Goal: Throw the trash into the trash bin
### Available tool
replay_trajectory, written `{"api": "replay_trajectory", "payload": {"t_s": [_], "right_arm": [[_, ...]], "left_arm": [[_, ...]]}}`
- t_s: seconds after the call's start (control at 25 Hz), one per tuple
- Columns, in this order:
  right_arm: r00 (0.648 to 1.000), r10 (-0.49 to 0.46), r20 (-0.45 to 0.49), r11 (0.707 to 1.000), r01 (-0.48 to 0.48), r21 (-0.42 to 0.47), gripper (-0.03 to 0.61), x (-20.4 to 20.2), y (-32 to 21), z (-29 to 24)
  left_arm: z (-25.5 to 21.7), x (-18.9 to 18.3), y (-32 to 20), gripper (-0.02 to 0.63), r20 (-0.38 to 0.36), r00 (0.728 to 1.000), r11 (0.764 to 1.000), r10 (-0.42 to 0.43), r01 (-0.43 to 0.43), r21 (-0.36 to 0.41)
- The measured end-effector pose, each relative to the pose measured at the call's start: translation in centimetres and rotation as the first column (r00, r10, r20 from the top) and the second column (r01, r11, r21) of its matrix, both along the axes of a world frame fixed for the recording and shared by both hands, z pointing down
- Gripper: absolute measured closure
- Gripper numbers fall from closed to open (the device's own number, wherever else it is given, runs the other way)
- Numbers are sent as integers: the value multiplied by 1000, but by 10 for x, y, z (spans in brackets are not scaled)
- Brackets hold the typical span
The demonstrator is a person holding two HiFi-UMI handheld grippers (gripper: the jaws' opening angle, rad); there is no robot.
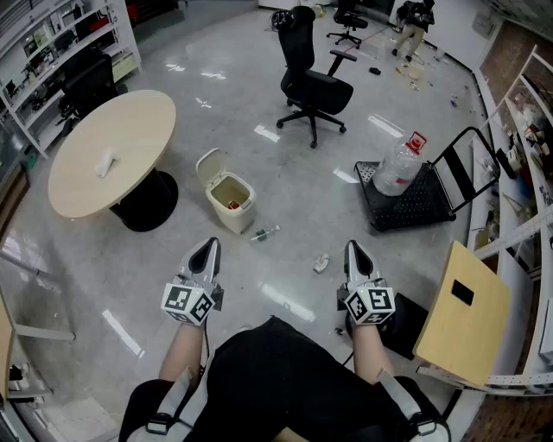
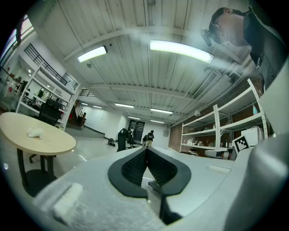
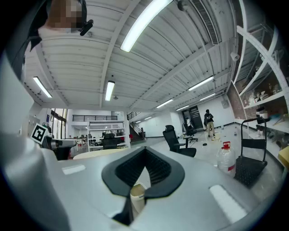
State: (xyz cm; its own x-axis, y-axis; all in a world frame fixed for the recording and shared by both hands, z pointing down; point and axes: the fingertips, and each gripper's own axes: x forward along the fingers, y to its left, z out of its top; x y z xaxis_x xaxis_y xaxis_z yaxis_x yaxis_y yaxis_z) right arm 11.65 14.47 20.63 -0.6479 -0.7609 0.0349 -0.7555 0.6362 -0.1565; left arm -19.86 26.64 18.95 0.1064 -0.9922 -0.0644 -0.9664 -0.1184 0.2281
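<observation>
One cream plastic trash bin [image 1: 233, 220], lid raised. Two loose scraps on the glossy grey floor [image 1: 285, 173]: one thin pen-like piece [image 1: 264, 233], one crumpled pale wad [image 1: 321, 262]. One round beige-topped counter [image 1: 130, 129], bearing one crumpled white tissue [image 1: 105, 164]. Three black swivel office chairs: nearest chair [image 1: 311, 82], far chair [image 1: 349, 22], chair by the shelving [image 1: 86, 82]. One black flat trolley [image 1: 428, 200], carrying one large clear water bottle [image 1: 399, 166]. Two claws: left claw [image 1: 206, 252], right claw [image 1: 357, 252].

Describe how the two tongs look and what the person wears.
The left tongs and right tongs match: pale grey, tapered shells lined with black ribbed pads, each carrying a white cube printed with black square markers. The person wears a black top.
</observation>
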Motion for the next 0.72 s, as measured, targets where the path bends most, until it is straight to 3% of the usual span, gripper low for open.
{"api": "replay_trajectory", "payload": {"t_s": [0.72], "right_arm": [[998,36,42,999,-35,-32,575,21,18,10]], "left_arm": [[4,25,7,611,-6,999,999,49,-49,0]]}}
